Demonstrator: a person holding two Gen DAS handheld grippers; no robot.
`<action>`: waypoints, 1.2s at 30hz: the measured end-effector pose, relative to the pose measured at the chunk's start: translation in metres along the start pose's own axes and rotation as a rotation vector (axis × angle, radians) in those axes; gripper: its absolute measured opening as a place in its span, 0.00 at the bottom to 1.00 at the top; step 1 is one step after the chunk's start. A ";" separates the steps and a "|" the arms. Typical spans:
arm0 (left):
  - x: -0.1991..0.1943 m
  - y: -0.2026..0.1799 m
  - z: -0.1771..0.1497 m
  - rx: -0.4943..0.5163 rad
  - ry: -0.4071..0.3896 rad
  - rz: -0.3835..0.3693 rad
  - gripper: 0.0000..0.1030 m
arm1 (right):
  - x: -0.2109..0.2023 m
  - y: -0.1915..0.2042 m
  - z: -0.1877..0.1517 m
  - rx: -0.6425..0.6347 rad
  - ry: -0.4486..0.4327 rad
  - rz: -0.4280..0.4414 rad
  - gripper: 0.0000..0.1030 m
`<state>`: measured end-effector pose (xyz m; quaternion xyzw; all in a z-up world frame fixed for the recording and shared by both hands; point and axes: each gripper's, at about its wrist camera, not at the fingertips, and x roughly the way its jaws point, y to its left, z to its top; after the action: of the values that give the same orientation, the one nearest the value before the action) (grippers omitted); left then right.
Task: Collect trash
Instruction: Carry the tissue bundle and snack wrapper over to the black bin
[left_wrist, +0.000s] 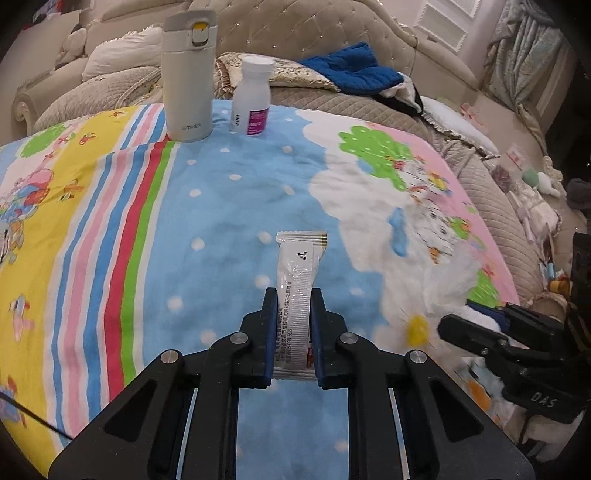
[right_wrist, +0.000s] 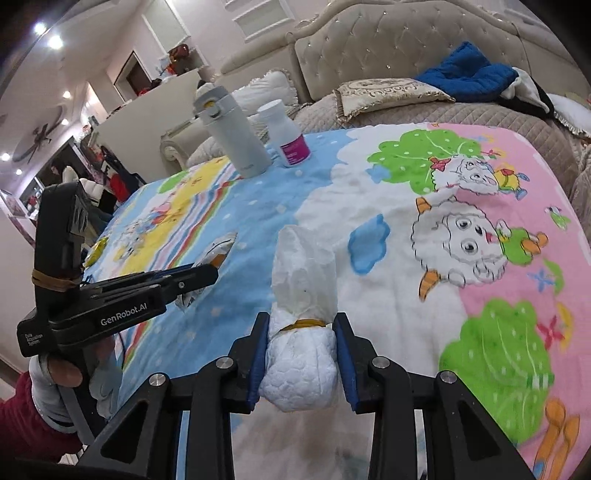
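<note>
Here the left tool (left_wrist: 293, 299) clamps a sachet (left_wrist: 300, 269), the right tool (right_wrist: 301, 325) a tissue bundle (right_wrist: 301, 354), mid-blanket (right_wrist: 388, 206).

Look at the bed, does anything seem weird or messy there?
A white flask and a pill bottle stand upright on the cartoon blanket, odd for a bed. Nothing is spilled. The left gripper pinches a packet; the right gripper squeezes a tissue wad.
</note>
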<state>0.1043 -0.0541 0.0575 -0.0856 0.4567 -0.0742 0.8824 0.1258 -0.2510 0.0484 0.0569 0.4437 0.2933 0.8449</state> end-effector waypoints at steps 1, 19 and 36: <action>-0.006 -0.005 -0.006 0.002 -0.001 -0.008 0.13 | -0.004 0.002 -0.005 -0.004 -0.001 -0.004 0.32; -0.048 -0.132 -0.076 0.143 -0.003 -0.131 0.13 | -0.119 -0.021 -0.096 0.058 -0.090 -0.108 0.32; -0.034 -0.258 -0.099 0.301 0.038 -0.229 0.13 | -0.212 -0.097 -0.158 0.208 -0.174 -0.248 0.32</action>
<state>-0.0103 -0.3064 0.0848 -0.0025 0.4441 -0.2433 0.8623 -0.0465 -0.4729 0.0712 0.1143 0.4003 0.1332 0.8994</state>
